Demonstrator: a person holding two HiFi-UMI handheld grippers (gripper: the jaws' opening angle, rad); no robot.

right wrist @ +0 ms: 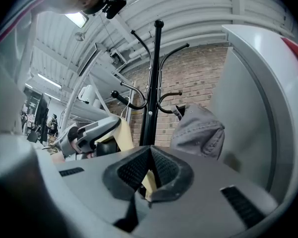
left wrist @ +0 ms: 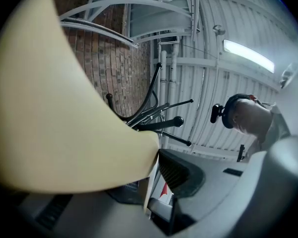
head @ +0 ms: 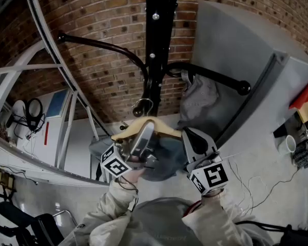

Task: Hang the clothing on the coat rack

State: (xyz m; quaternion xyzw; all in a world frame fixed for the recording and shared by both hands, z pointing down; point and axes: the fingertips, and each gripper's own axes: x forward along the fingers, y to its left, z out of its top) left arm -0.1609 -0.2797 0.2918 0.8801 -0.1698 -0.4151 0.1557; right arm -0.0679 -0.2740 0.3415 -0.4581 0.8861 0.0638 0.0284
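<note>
A pale wooden hanger [head: 153, 125] with a dark garment [head: 161, 160] draped under it is held up between both grippers, just below the black coat rack [head: 155, 40]. Its metal hook [head: 142, 106] sits close to the pole. My left gripper [head: 142, 133] is shut on the hanger's left shoulder, which fills the left gripper view as a broad cream hanger face [left wrist: 64, 113]. My right gripper [head: 191, 138] is shut on the hanger's right end; a thin cream hanger edge [right wrist: 150, 181] shows between its pads. A grey garment [head: 200, 99] hangs on a rack arm [head: 215, 77].
A brick wall [head: 102, 70] stands behind the rack. A tall grey panel [head: 236, 50] rises close at the right. White metal framing [head: 36, 70] runs along the left. A white cup [head: 289, 145] and cables lie on the floor at the right.
</note>
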